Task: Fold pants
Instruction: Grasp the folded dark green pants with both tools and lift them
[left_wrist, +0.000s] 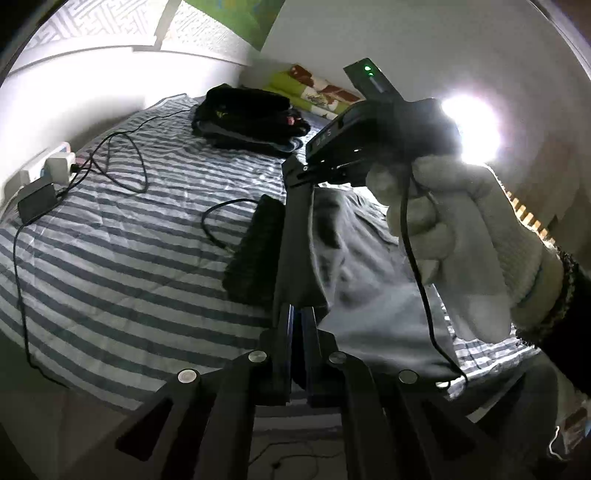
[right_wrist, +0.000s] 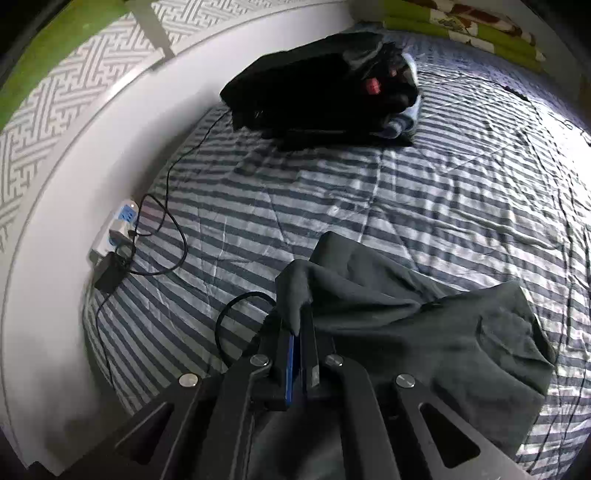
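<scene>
pants (right_wrist: 424, 332) on bed (right_wrist: 406, 206) in front, clothes pile (right_wrist: 317, 88) behind, power strip (right_wrist: 118, 232) left

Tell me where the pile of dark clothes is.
The pile of dark clothes lies at the far end of the striped bed cover, near the white bed frame, beyond the grey pants.

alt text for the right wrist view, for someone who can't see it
The right gripper is shut on a fold of dark grey pants lying crumpled on a blue-and-white striped bedspread. A pile of dark clothes sits further back; a power strip with cables lies at the bed's left edge.
</scene>
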